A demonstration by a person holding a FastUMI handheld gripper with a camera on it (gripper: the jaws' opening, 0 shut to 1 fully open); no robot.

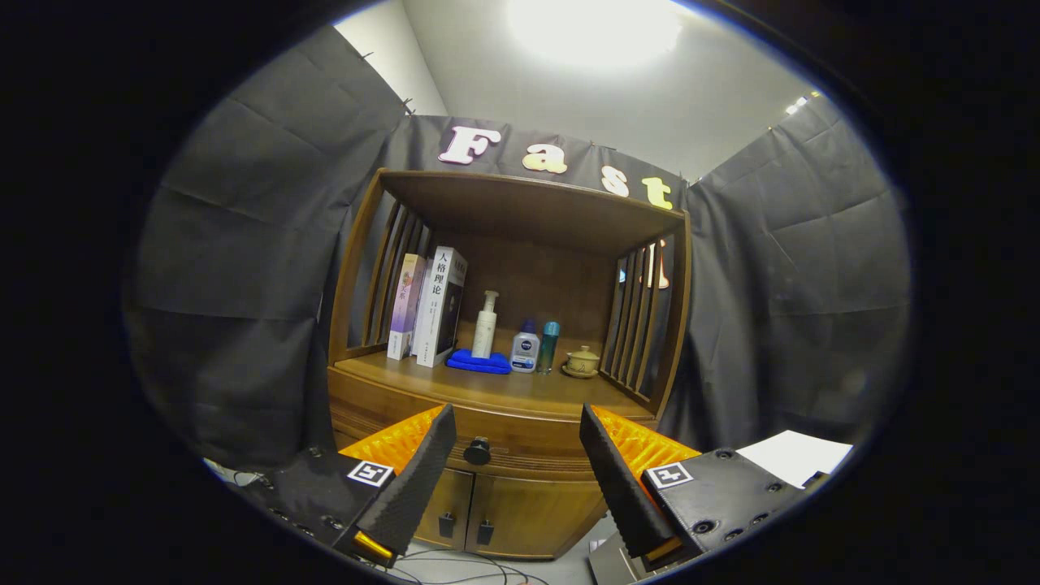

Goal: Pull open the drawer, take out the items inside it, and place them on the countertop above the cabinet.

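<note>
A wooden cabinet (pixel 504 398) stands ahead against the booth wall. Its drawer (pixel 520 443) sits closed under the countertop (pixel 520 394), with a dark round knob (pixel 477 450) at the front. My gripper (pixel 517 422) is open, its fingers wide apart and some way short of the cabinet. The knob shows between the fingers, closer to the left one. Nothing lies between the fingers. What the drawer holds is hidden.
On the countertop stand two books (pixel 426 305), a white pump bottle (pixel 485 325) on a blue cloth (pixel 479 361), a small white bottle (pixel 526 348), a teal bottle (pixel 548 345) and a lidded cup (pixel 582 361). Two cabinet doors (pixel 487 512) sit below. Cables cross the floor.
</note>
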